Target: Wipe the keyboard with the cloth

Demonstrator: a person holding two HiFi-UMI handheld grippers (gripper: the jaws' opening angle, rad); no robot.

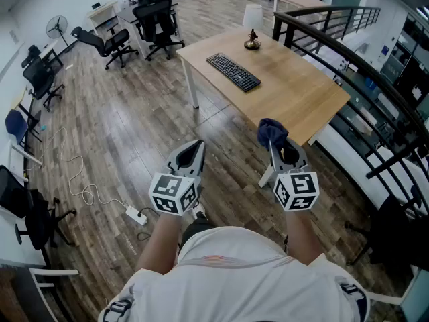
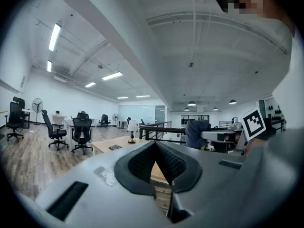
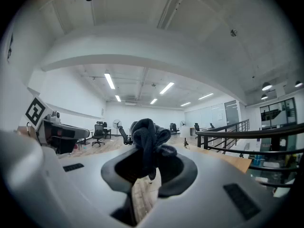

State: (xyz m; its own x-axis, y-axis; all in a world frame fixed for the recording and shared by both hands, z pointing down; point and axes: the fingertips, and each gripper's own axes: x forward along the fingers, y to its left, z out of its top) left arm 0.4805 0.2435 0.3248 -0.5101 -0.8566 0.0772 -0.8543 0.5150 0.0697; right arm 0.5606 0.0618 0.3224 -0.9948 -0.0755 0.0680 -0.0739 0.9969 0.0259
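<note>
The person stands on the wood floor, well apart from the table, with both grippers held out in front of the body. The right gripper has its fingers clamped on the cloth, a dark blue wad that bunches up above the jaw tips, as the right gripper view shows. The left gripper has its fingers pressed together with nothing between them. The keyboard lies flat on the table, near the far corner, just beside a lamp. Office chairs stand beyond the table.
</note>
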